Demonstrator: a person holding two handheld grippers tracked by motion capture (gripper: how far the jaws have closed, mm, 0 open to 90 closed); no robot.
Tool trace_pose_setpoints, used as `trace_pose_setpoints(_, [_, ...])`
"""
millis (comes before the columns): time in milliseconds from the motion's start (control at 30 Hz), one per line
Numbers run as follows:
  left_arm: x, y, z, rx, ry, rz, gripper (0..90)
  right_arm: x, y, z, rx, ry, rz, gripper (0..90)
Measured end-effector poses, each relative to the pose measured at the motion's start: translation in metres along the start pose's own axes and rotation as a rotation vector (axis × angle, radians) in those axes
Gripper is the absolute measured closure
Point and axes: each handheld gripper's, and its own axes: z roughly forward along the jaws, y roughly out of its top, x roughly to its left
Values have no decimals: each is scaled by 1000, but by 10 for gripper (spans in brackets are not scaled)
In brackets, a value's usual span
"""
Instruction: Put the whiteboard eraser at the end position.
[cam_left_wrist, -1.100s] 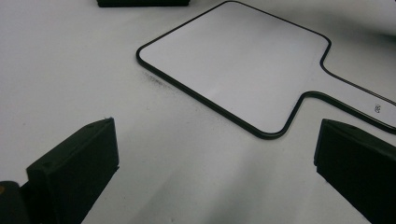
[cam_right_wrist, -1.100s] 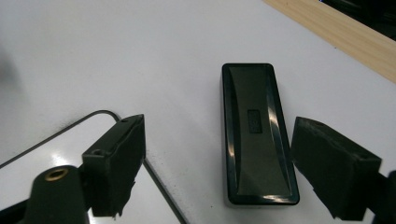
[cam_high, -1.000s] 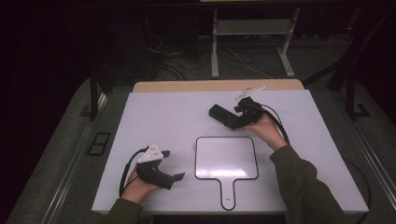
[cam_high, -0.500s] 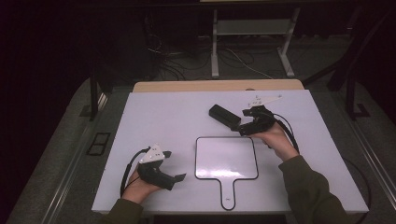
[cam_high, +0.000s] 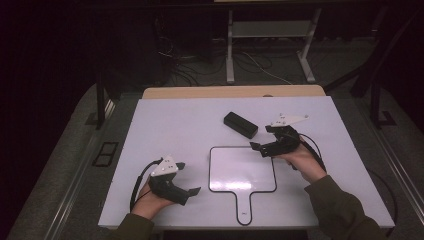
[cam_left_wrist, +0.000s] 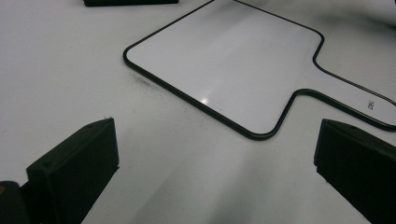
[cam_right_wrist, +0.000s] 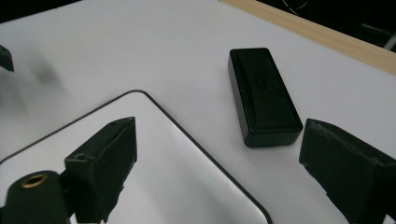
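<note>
The right gripper (cam_high: 257, 148), jaws just widened and empty, hung over the handled whiteboard's (cam_high: 242, 170) far right corner, the black eraser block (cam_high: 240, 124) lying clear just beyond that edge.

left claw (cam_high: 187, 177) open, right claw (cam_high: 256, 148) open

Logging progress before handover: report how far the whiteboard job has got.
Done: black block lies free on the table beyond the clean whiteboard. In hand: nothing; the right gripper, fingers just opened, hovers empty near the board's corner; the left gripper sits open. Left: probably only withdrawing hands.
</note>
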Motion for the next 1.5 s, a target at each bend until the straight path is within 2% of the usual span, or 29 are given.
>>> trace_pose_setpoints(300, [0, 0, -2, -2, 9, 4, 0, 7, -23, -13, -10, -45, 22, 98])
trace_pose_setpoints(600, [-1, 0, -3, -3, 9, 1, 0, 11, -41, -31, -37, -50, 25, 98])
trace_pose_setpoints(800, [-1, 0, -3, -3, 8, 0, 0, 13, -53, -36, -41, -56, 26, 98])
trace_pose_setpoints(1133, [0, 0, -4, 0, 9, -1, 0, 13, -73, -47, -41, -57, 52, 98])
trace_pose_setpoints(1500, [0, 0, -4, 2, 9, -1, 0, 12, -97, -68, -39, -54, 73, 99])
